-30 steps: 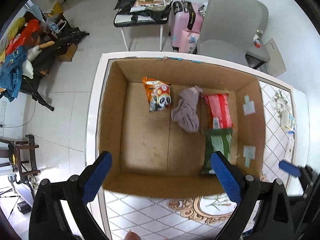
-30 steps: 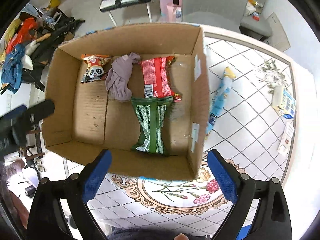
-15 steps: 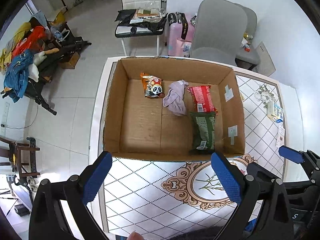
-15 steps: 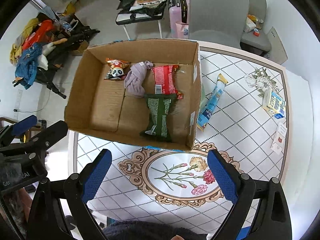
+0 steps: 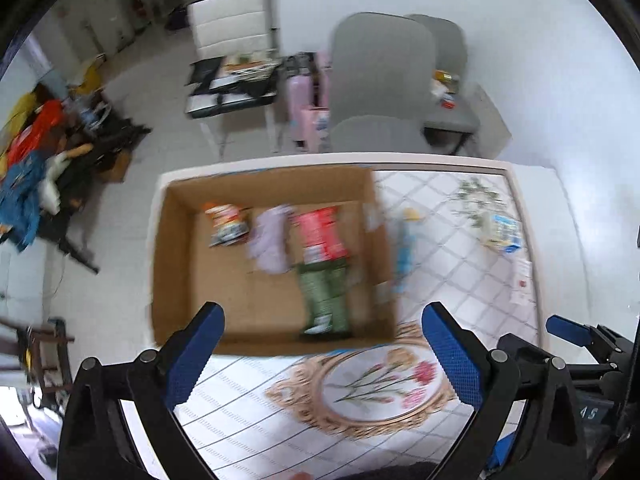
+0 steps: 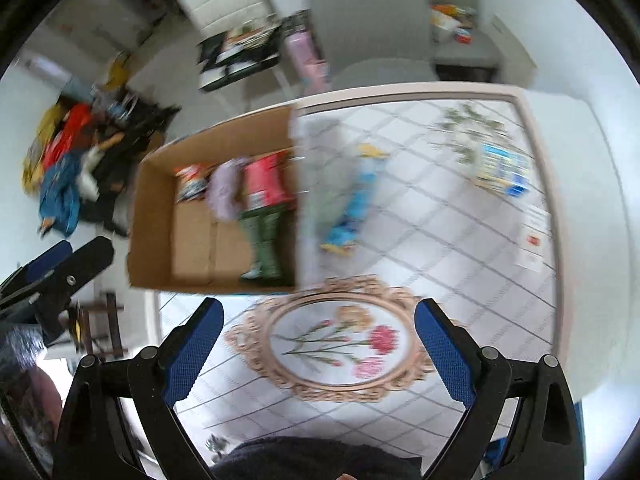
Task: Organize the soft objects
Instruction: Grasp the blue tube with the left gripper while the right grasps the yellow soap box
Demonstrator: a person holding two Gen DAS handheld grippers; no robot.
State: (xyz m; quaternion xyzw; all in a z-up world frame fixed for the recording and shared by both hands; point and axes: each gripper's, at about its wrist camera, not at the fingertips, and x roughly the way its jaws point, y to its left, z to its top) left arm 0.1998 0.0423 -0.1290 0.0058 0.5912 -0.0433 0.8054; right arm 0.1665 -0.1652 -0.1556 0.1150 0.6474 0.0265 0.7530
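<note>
An open cardboard box (image 5: 180, 264) (image 6: 156, 208) stands at the table's far left. Inside lie an orange snack bag (image 5: 226, 224), a lilac cloth (image 5: 270, 240) (image 6: 224, 192), a red packet (image 5: 320, 232) (image 6: 264, 184) and a green packet (image 5: 324, 300) (image 6: 264, 240). A blue tube-shaped packet (image 5: 406, 248) (image 6: 356, 200) lies on the table right of the box. My left gripper (image 5: 324, 348) and my right gripper (image 6: 316, 340) are both open and empty, held above the near part of the table. Both views are blurred.
The table has a diamond-pattern cloth with a floral oval (image 6: 340, 356) near the front. A small blue and yellow carton (image 5: 500, 232) (image 6: 500, 168) and paper cards (image 6: 536, 236) lie at the right. Grey chairs (image 5: 380, 88) stand behind the table; clutter lies on the floor at left.
Both grippers have pulled back and up from the box and turned right, so the box looks smaller and farther. The box contents have not moved. Both grippers stay open.
</note>
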